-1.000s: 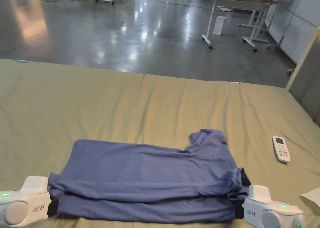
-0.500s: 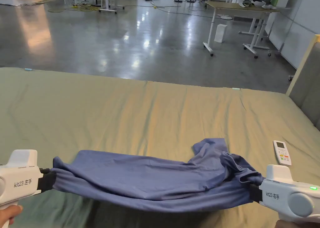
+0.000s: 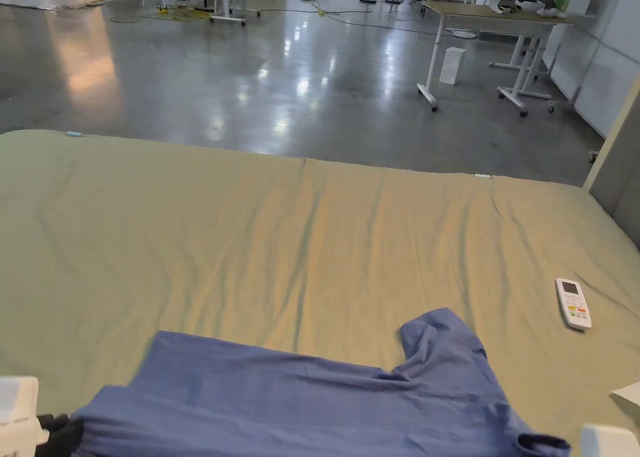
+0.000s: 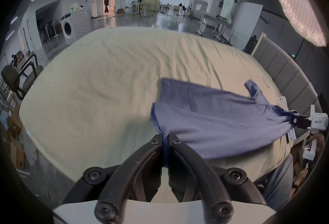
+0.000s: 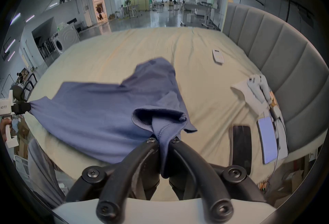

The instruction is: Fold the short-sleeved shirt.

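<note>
The blue short-sleeved shirt (image 3: 312, 402) lies spread on the olive bed sheet (image 3: 281, 239), one sleeve (image 3: 437, 339) pointing away from me. Its near edge is stretched taut between both grippers at the bed's near edge. My left gripper (image 4: 165, 138) is shut on the shirt's left corner, and it sits at the bottom left of the head view (image 3: 59, 432). My right gripper (image 5: 164, 138) is shut on bunched hem fabric at the right end of the shirt (image 5: 98, 112). The left gripper view shows it far right (image 4: 296, 121).
A white remote (image 3: 573, 302) lies on the sheet right of the shirt. A dark phone (image 5: 241, 147), a lit tablet (image 5: 267, 138) and white cloth (image 5: 252, 89) lie near the grey padded headboard (image 5: 284, 67). Beyond the bed are bare floor and a wheeled desk (image 3: 487, 14).
Both grippers lifted the shirt's near edge, pulled it taut, then drew it down toward me. The doubled-over near fold has opened out and the shirt lies flatter.
</note>
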A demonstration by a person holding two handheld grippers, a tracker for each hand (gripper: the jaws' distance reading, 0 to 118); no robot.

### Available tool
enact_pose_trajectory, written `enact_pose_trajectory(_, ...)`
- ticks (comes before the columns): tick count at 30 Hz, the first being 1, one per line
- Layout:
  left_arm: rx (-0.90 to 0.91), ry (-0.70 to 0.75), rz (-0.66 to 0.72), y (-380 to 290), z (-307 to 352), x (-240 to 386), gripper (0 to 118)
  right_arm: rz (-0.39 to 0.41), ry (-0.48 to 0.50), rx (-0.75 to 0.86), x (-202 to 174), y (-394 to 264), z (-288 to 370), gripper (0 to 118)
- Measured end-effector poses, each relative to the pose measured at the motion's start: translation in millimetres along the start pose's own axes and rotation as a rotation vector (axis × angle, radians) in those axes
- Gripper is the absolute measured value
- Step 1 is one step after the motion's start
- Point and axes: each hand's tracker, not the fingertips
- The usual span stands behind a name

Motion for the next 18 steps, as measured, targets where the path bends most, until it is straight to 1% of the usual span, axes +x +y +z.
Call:
enact_pose_trajectory(2,-0.058,0.018,-0.005,-19.3,-9.2,-0.8,6,0.013,-0.018,-0.048,-7.3,-21.2,-4.2,7)
enact_pose_trajectory(4,-0.095,0.042,-0.014,-34.5,-18.9,-0.4,6,0.004,-0.023,-0.081,-9.7,-38.0,-14.8,7)
enact_pose_trajectory(6,-0.146,0.056,-0.037,-45.6,-33.7,1.2,6,0.013,-0.051,-0.105,-11.3,-52.1,-31.6,7)
enact_pose_trajectory(9,-0.199,0.103,-0.077,-55.3,-51.3,5.0,6,0.02,-0.063,-0.113,-14.7,-58.2,-42.2,7)
enact_pose_trajectory(12,-0.21,0.117,-0.102,-62.7,-64.6,8.4,6,0.025,-0.073,-0.107,-19.7,-59.9,-45.1,8)
enact_pose_trajectory(13,-0.205,0.122,-0.106,-63.8,-66.2,9.6,6,0.032,-0.076,-0.107,-21.0,-60.1,-46.3,13)
enact_pose_trajectory(14,-0.206,0.13,-0.113,-62.2,-65.2,10.9,6,0.04,-0.078,-0.105,-21.7,-60.1,-46.6,23)
enact_pose_trajectory(15,-0.202,0.135,-0.125,-59.6,-63.1,12.1,7,0.052,-0.105,-0.095,-24.7,-59.0,-43.4,41)
enact_pose_trajectory(16,-0.198,0.135,-0.129,-57.2,-61.3,12.8,10,0.085,-0.159,-0.098,-28.6,-55.6,-38.8,54)
enact_pose_trajectory(17,-0.195,0.137,-0.131,-54.5,-59.3,13.3,17,0.1,-0.194,-0.089,-31.6,-51.7,-33.6,64)
enact_pose_trajectory(18,-0.189,0.137,-0.127,-50.3,-56.6,14.4,34,0.105,-0.207,-0.055,-33.5,-44.0,-25.0,67)
